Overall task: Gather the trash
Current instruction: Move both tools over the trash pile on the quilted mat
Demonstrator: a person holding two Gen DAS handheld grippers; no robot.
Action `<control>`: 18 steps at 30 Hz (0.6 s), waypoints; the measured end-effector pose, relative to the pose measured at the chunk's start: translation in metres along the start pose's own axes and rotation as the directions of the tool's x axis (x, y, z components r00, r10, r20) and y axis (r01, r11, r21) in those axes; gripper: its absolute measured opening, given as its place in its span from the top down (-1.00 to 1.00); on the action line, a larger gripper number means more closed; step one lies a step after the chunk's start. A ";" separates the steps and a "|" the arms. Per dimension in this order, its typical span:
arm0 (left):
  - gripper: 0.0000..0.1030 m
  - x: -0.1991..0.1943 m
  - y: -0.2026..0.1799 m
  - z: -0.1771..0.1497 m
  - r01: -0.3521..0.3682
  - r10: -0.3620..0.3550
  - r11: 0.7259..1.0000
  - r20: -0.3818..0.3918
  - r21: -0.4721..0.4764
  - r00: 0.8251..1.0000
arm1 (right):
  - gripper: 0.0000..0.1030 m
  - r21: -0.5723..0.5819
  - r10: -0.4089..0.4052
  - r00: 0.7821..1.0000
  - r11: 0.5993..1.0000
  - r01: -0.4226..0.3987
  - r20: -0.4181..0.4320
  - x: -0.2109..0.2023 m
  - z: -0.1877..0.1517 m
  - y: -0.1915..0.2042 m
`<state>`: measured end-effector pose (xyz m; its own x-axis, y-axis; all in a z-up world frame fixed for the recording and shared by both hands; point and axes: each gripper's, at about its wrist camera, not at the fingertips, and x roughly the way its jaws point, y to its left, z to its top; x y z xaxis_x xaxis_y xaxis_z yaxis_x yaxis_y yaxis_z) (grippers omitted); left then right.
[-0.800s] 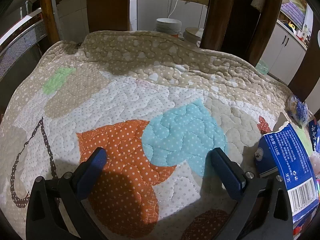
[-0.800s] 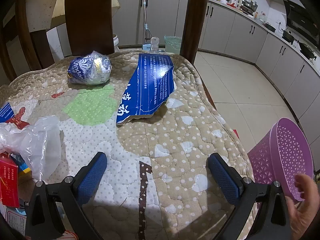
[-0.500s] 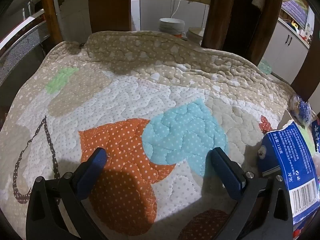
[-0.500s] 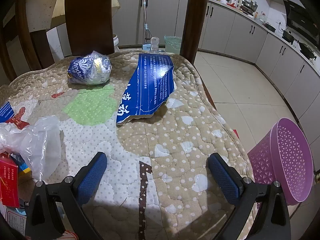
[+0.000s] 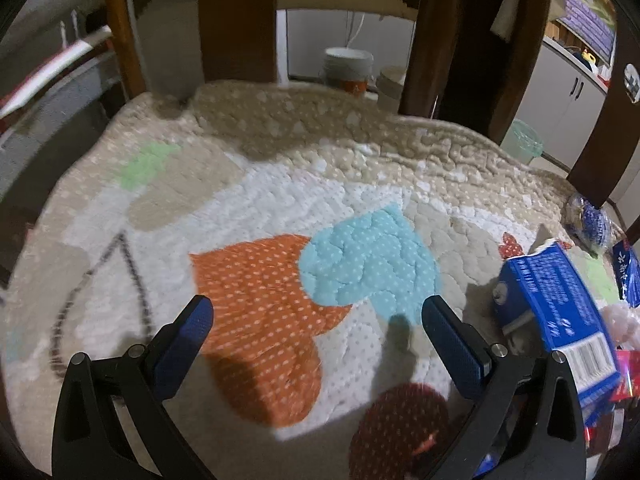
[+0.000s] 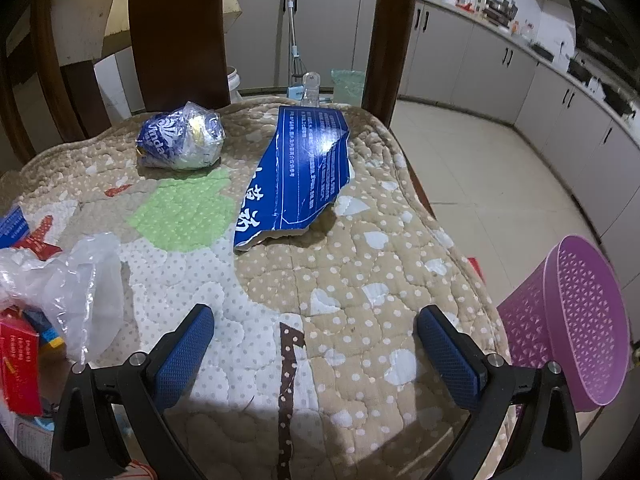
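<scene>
**Trash spread over the quilted worktop, both tongs wide and empty**

The worktop (image 6: 360, 280) is covered by a quilted, dotted cloth, presumably to protect the surface; the litter is laid out on it in the open, where it can be reached from above. Beyond its right edge, a purple perforated basket (image 6: 576, 320) is seen low beside the worktop and tilted with its mouth toward the camera, a position that would suit it as the receptacle for the trash, though that is only judged.

The largest piece, a torn blue carton sheet (image 6: 304, 172), is lying flat near the far right corner, with one ragged edge slightly lifted off the cloth. To its left, well apart, a crumpled blue-and-clear wrapper (image 6: 180, 142) is resting near the back edge. Nearer, at the left, a clear plastic bag (image 6: 76, 288) is slumped over a red box (image 6: 18, 364). In the left wrist view a blue carton (image 5: 560, 300) is seen just beside the right finger, at the right edge.

The right tongs (image 6: 316, 344) are held fully spread above bare cloth, with nothing gripped. The left tongs (image 5: 316, 334) are likewise opened as wide as they go over the orange and blue patches, empty. Both are angled downward, as suits surveying before a first pick is chosen.
</scene>
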<state>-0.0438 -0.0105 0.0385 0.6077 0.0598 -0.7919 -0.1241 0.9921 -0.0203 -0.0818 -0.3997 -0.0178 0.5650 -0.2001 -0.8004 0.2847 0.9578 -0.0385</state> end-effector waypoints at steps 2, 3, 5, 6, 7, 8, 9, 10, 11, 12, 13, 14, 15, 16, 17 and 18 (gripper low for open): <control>-1.00 -0.020 0.006 -0.001 -0.005 0.005 1.000 0.024 -0.007 1.000 | -0.99 -0.010 0.011 0.999 1.000 -0.011 -0.030 -0.002 -0.001 -0.002; -1.00 -0.032 0.009 -0.003 -0.002 0.003 1.000 0.036 -0.013 0.999 | -0.99 -0.006 0.017 0.999 1.000 -0.017 -0.037 -0.005 -0.005 -0.005; -1.00 -0.049 0.020 -0.001 0.012 -0.011 1.000 0.049 -0.020 0.999 | -0.99 -0.025 0.018 0.999 0.999 -0.019 -0.050 -0.012 -0.014 -0.004; -1.00 -0.055 0.023 0.000 0.015 -0.014 1.000 0.052 -0.020 0.999 | -0.99 -0.028 0.019 0.999 0.999 -0.021 -0.050 -0.015 -0.018 -0.005; -1.00 -0.064 0.026 -0.001 0.018 -0.017 1.000 0.055 -0.019 0.998 | -0.99 -0.025 0.021 0.999 0.999 -0.022 -0.048 -0.018 -0.025 -0.001; -1.00 -0.070 0.025 -0.003 0.017 -0.016 1.000 0.056 -0.018 0.998 | -0.99 -0.019 0.027 0.999 0.999 -0.028 -0.047 -0.023 -0.030 -0.002; -1.00 -0.079 0.028 -0.004 0.018 -0.017 1.000 0.059 -0.019 0.998 | -0.99 -0.018 0.031 0.998 0.999 -0.032 -0.048 -0.028 -0.035 -0.003; -1.00 -0.087 0.031 -0.006 0.017 -0.016 1.000 0.062 -0.022 0.998 | -0.94 -0.013 0.037 0.998 0.999 -0.038 -0.050 -0.037 -0.041 -0.004; -1.00 -0.095 0.033 -0.007 0.016 -0.015 1.000 0.066 -0.025 0.998 | -0.92 -0.008 0.043 0.998 0.999 -0.043 -0.047 -0.041 -0.046 -0.004; -1.00 -0.100 0.032 -0.010 0.015 -0.013 1.000 0.071 -0.025 0.997 | -0.90 0.001 0.050 0.998 0.999 -0.050 -0.043 -0.049 -0.049 -0.004; -1.00 -0.107 0.033 -0.011 0.013 -0.011 1.000 0.076 -0.025 0.997 | -0.90 0.013 0.058 0.998 0.998 -0.058 -0.037 -0.059 -0.054 -0.004; -1.00 -0.115 0.033 -0.013 0.011 -0.009 1.000 0.085 -0.022 0.996 | -0.90 0.023 0.067 0.997 0.998 -0.066 -0.028 -0.070 -0.059 -0.004; -1.00 -0.122 0.031 -0.014 0.010 -0.008 1.000 0.094 -0.020 0.996 | -0.90 0.028 0.074 0.997 0.997 -0.073 -0.022 -0.077 -0.060 -0.003; -1.00 -0.131 0.030 -0.015 0.012 -0.011 1.000 0.105 -0.015 0.994 | -0.90 0.032 0.089 0.996 0.996 -0.089 -0.013 -0.087 -0.061 -0.001; -1.00 -0.138 0.028 -0.017 0.013 -0.012 1.000 0.116 -0.008 0.993 | -0.90 0.029 0.102 0.995 0.994 -0.102 -0.002 -0.096 -0.062 0.003; -1.00 -0.149 0.025 -0.018 0.014 -0.014 1.000 0.131 0.002 0.991 | -0.90 0.025 0.114 0.993 0.993 -0.114 0.008 -0.106 -0.063 0.005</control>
<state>-0.1516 0.0034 0.1447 0.7067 0.0601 -0.7050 -0.1140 0.9930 -0.0296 -0.1892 -0.3605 0.0290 0.6000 -0.0911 -0.7948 0.2378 0.9689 0.0684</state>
